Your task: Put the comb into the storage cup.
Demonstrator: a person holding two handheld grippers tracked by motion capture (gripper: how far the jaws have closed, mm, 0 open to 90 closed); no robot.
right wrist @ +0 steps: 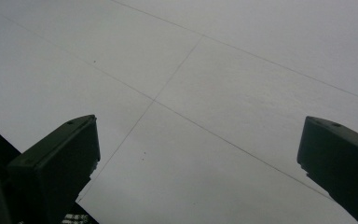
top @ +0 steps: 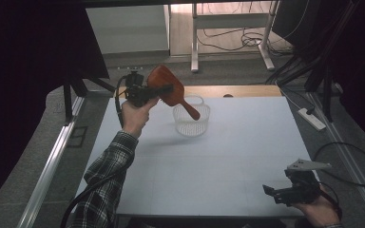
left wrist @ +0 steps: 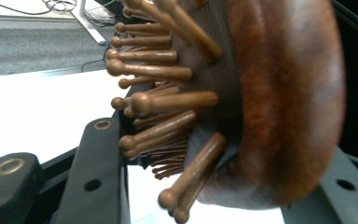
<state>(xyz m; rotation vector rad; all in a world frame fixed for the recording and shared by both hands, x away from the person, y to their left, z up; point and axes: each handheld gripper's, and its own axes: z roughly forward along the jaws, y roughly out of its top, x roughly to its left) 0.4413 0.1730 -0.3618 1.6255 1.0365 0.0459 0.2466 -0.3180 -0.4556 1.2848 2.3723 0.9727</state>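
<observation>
Table (top: 228, 156): white, bare centre.
Left gripper (top: 164, 89): pinching hairbrush (top: 168, 88), upper left.
Right gripper (top: 273, 192): jaws spread, lower right.
Tip: probably lower handle-first into basket (top: 191, 124).

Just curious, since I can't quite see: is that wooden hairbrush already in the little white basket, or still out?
Out. The left claw holds the hairbrush raised, its handle tip over the basket.

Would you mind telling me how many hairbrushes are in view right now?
1. The wooden hairbrush is held in the left hand-held gripper, raised above the white basket at the table's far side.
</observation>
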